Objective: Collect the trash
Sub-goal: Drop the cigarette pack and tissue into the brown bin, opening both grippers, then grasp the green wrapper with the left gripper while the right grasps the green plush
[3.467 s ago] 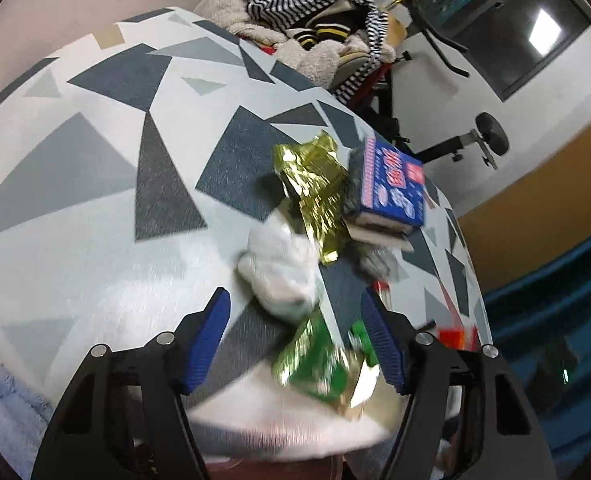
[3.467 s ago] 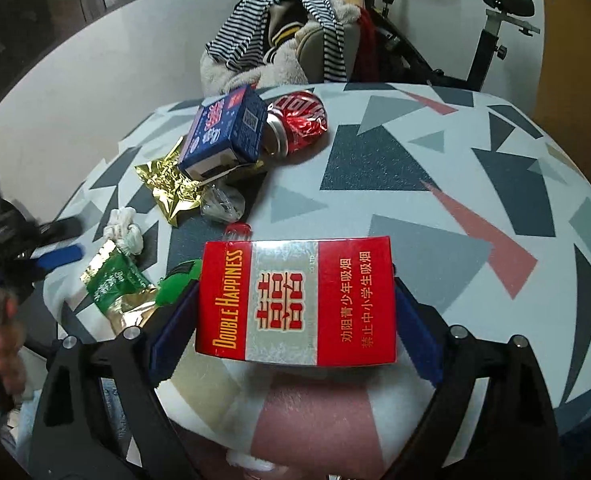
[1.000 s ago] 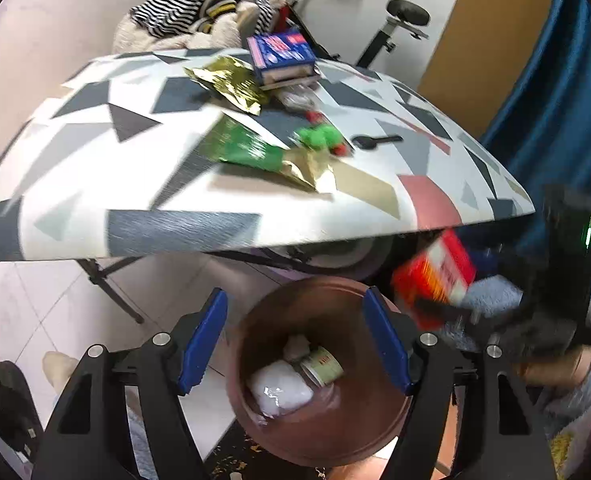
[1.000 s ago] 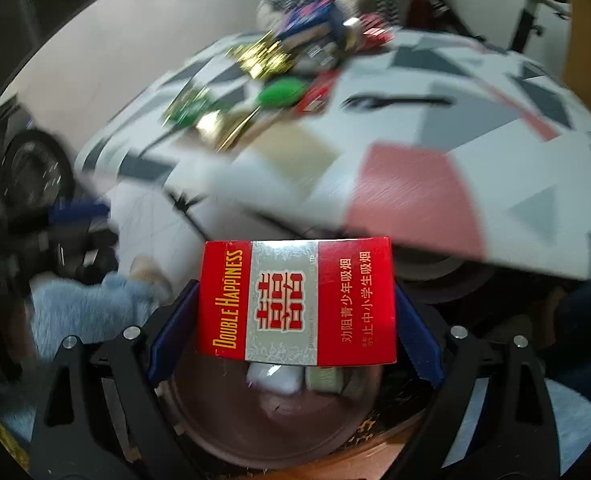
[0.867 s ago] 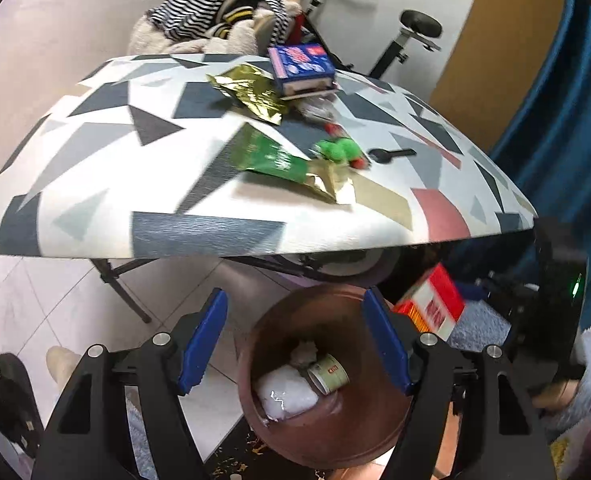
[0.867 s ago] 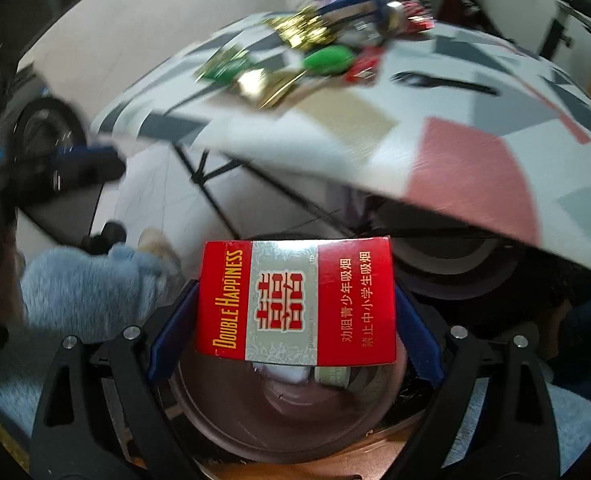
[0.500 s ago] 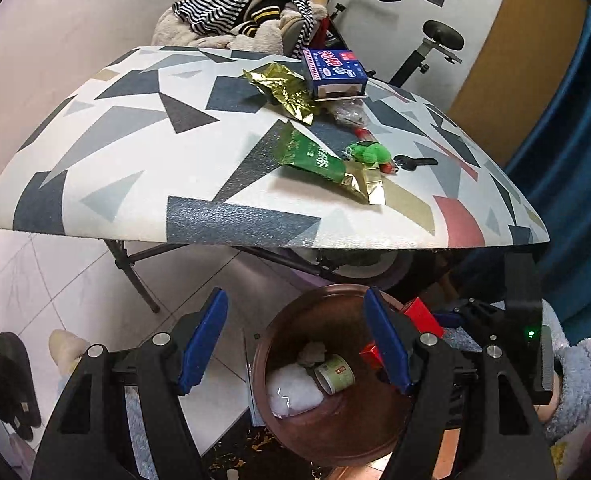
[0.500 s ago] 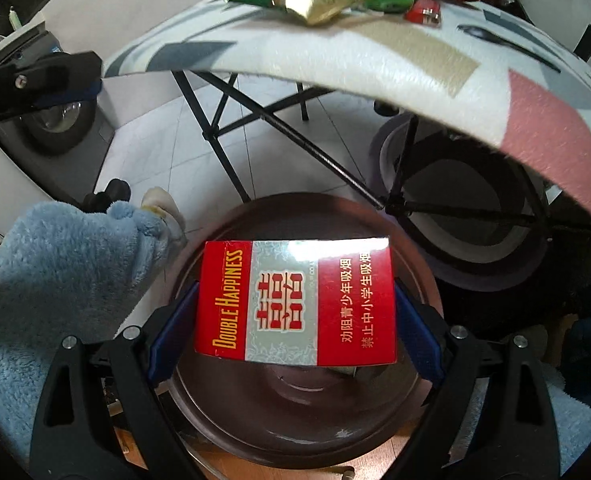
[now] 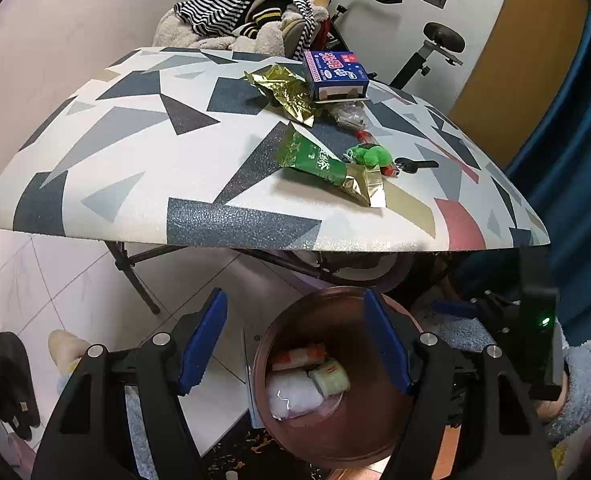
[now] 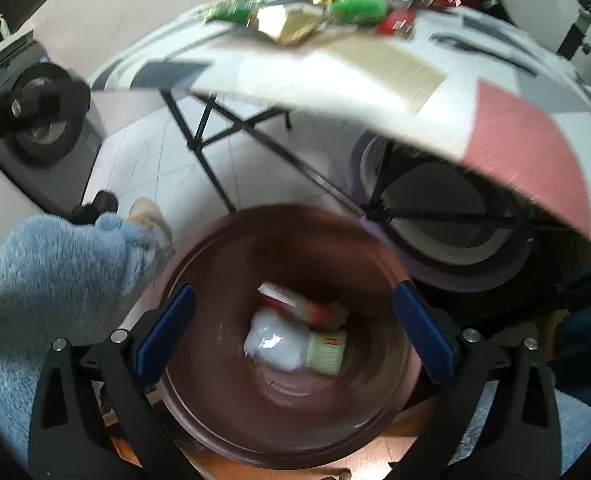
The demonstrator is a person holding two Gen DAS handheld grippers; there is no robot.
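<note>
Your right gripper [image 10: 293, 330] hangs over the brown bin [image 10: 391, 412]; its jaws have just been opening and now stand wide apart with nothing between them. The red cigarette pack [image 10: 301, 306] lies inside the bin, against a white wad [image 10: 273, 346] and a small pale cup [image 10: 327, 352]. This view is blurred, so finer detail cannot be told.

Your left gripper [image 9: 295, 340] is also spread and empty, its blue pads [image 9: 201, 342] on either side of the bin's near rim [image 9: 335, 446]; the same three pieces show in the bin's bottom.

The patterned table [image 9: 147, 152] above the bin carries uncollected trash: a green foil packet [image 9: 315, 162], a gold wrapper [image 9: 285, 90], a blue box [image 9: 335, 72], a green toy [image 9: 371, 156] and a black key [image 9: 415, 165].

A light-blue fleece sleeve [image 10: 51, 276] shows at left in the right wrist view.
</note>
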